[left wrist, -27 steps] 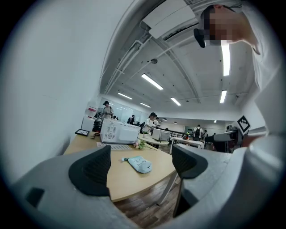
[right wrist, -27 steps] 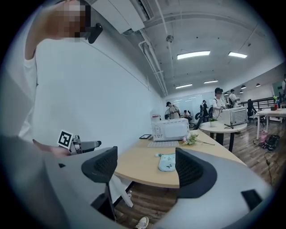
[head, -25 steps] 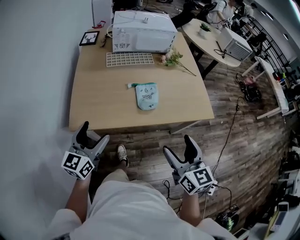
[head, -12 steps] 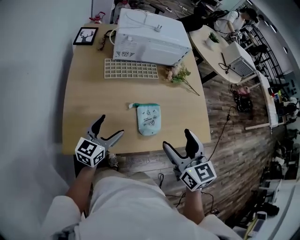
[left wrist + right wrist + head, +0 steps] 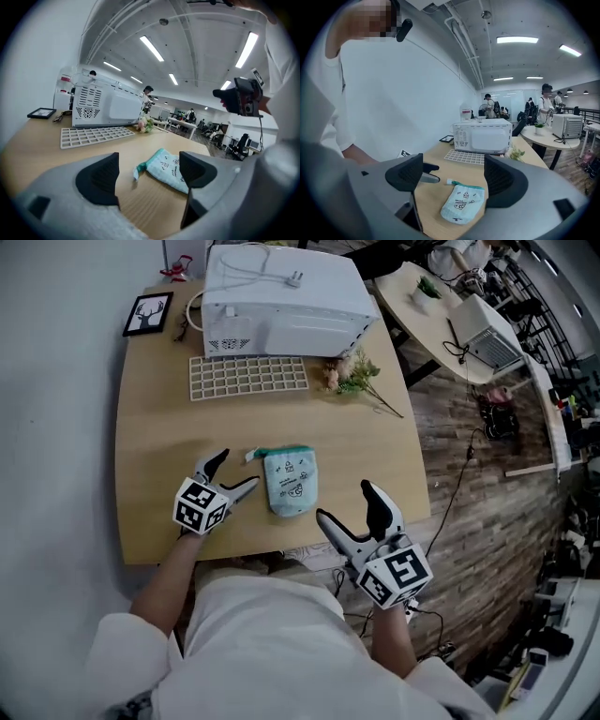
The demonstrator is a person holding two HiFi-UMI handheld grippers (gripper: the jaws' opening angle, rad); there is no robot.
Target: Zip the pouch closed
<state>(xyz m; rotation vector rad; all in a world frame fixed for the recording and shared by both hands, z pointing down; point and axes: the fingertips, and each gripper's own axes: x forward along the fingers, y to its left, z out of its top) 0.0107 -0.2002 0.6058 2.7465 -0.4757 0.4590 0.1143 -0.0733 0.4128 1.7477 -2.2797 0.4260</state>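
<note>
A pale teal pouch (image 5: pixel 288 481) with small printed drawings lies flat near the front of the wooden table (image 5: pixel 155 446); it also shows as the pouch (image 5: pixel 168 168) and the pouch (image 5: pixel 462 202). Its zip pull tab (image 5: pixel 250 455) sticks out at the top left corner. My left gripper (image 5: pixel 232 474) hovers open just left of the pouch, its fingertips close to the tab. My right gripper (image 5: pixel 349 506) stands open off the table's front edge, right of and below the pouch, with nothing between its fingers.
A white microwave (image 5: pixel 277 298) stands at the back of the table, with a white grid tray (image 5: pixel 248 377) in front of it and a sprig of flowers (image 5: pixel 354 377) to its right. A framed picture (image 5: pixel 147 315) lies at the back left. Round table (image 5: pixel 441 310) and cables sit on the right.
The view has closed in on the table. My left gripper has moved forward over the table to the pouch's left side. The right gripper has stayed near the front edge.
</note>
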